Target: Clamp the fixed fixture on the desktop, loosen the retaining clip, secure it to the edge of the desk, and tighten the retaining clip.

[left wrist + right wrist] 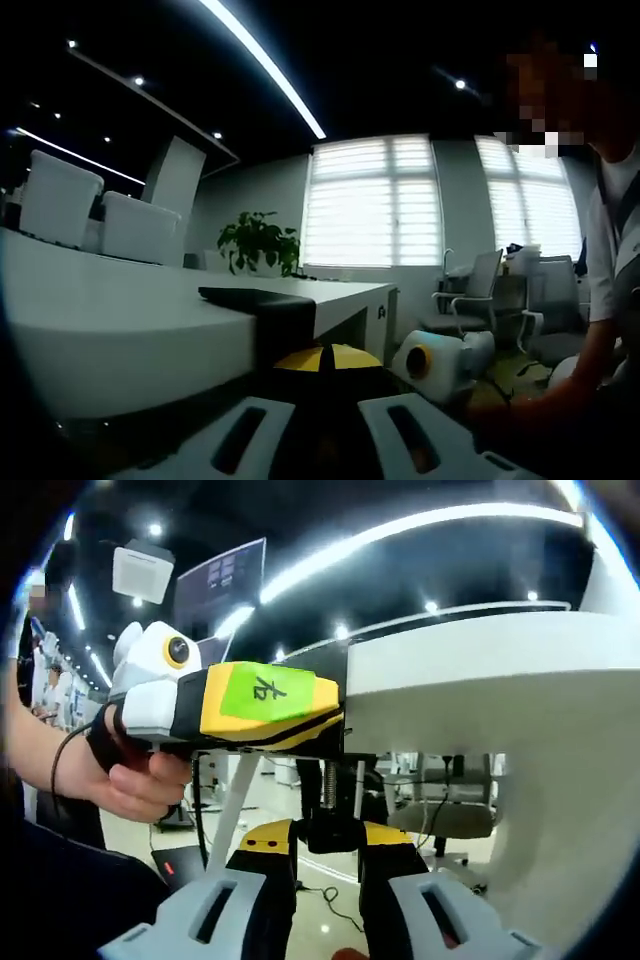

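Your left gripper [325, 425] sits low at the table [120, 310] edge, its two pale jaws spread with a dark gap between them. Whether anything is pinched there cannot be told; the space between the jaws is in shadow. A flat black pad [255, 297], the top of the fixture, lies on the table surface right at the near edge and folds down over it, its long side running along the edge.

In the right gripper view, the threaded screw [329, 785] of the fixture hangs below the underside of the table [480, 675], its long axis running up toward the table edge. Your right gripper [328, 895] is directly beneath it, jaws spread to either side of the black knob [330, 832] at the screw's lower end; contact with the knob cannot be confirmed.

The left gripper [255, 710] comes in from the left of that view, yellow body with a green label, level with the table edge, held in your hand [135, 775].

Surroundings: white chairs [95, 212] at the far side of the table, a potted plant [260, 242] by the blinded window [370, 200], an office chair [475, 290] and ceiling light strips [262, 65]. Cables [330, 905] lie on the floor under the table.
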Demonstrator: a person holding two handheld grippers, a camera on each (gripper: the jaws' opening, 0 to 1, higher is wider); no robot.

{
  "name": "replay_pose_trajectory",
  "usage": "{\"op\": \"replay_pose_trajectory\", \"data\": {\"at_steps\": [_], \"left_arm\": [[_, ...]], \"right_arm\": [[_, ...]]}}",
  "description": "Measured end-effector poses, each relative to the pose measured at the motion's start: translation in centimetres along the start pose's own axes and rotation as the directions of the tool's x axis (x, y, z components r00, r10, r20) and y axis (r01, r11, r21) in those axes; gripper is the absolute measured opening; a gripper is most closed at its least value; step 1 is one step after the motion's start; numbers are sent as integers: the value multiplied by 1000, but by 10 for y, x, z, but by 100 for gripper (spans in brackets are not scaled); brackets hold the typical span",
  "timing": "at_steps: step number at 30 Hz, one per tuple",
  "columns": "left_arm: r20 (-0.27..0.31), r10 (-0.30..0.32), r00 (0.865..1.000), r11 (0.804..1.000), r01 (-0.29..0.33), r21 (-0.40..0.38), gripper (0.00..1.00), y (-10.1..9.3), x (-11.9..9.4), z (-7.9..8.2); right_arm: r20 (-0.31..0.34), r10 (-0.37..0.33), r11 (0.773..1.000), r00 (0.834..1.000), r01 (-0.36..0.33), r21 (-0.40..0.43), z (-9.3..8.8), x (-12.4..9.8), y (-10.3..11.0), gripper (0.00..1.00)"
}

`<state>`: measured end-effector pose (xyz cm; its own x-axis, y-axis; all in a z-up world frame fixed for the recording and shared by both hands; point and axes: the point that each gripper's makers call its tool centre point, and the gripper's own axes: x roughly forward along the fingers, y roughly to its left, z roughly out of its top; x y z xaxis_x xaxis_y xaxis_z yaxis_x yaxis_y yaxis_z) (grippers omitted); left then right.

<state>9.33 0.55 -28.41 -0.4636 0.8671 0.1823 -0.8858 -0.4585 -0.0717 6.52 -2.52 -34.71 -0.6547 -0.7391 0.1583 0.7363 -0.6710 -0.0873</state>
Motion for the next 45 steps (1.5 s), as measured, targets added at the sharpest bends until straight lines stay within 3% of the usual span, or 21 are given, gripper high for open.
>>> {"op": "replay_pose_trajectory", "data": {"at_steps": [2,4,7,9,11,13,17,20,23,26,32,37,40,43,45], "left_arm": [[-2,-2,1000,1000,2,1,1,0,0,0],[-2,-3,1000,1000,3,3,1,0,0,0],[11,-4,1000,1000,4,-8,1,0,-1,2],[7,-3,1000,1000,3,-5,1,0,0,0],[8,-2,1000,1000,2,-6,1,0,0,0],[5,-1,1000,1000,1,-4,1,0,0,0],[-17,-3,1000,1000,3,13,1,-1,0,-1],[-27,-3,1000,1000,3,16,1,-1,0,-2],[-28,6,1000,1000,-6,16,1,0,0,-1],[-1,15,1000,1000,-15,0,1,2,-4,8],[-9,24,1000,1000,-24,17,1,3,-7,11],[-1,23,1000,1000,-23,16,1,4,-9,12],[-2,20,1000,1000,-20,17,1,4,-9,12],[-2,19,1000,1000,-19,18,1,5,-9,11],[1,20,1000,1000,-20,15,1,5,-9,11]], "right_arm": [[-3,63,998,998,-62,19,0,0,3,22],[-4,115,988,993,-114,108,-2,4,1,22],[9,112,989,994,-113,94,-2,2,4,22],[13,59,995,998,-60,82,-3,-2,1,23],[-27,-14,997,1000,16,81,-13,-11,-3,24],[-16,-118,992,993,118,35,-17,-21,-12,35],[-22,-142,987,990,144,73,-19,-30,-1,33],[-12,-170,985,985,169,-30,-10,-18,4,33],[25,-275,958,961,276,-83,4,-10,-2,33],[44,-304,950,952,306,-59,7,-5,-2,31],[23,-368,929,930,368,-28,1,-2,-16,25],[38,-329,943,944,330,-37,1,-3,-14,24],[47,-252,966,967,254,-50,1,-1,-12,24],[42,-97,993,994,99,-61,0,2,-11,24],[37,-12,1000,999,12,-22,-1,4,-10,24]]}}
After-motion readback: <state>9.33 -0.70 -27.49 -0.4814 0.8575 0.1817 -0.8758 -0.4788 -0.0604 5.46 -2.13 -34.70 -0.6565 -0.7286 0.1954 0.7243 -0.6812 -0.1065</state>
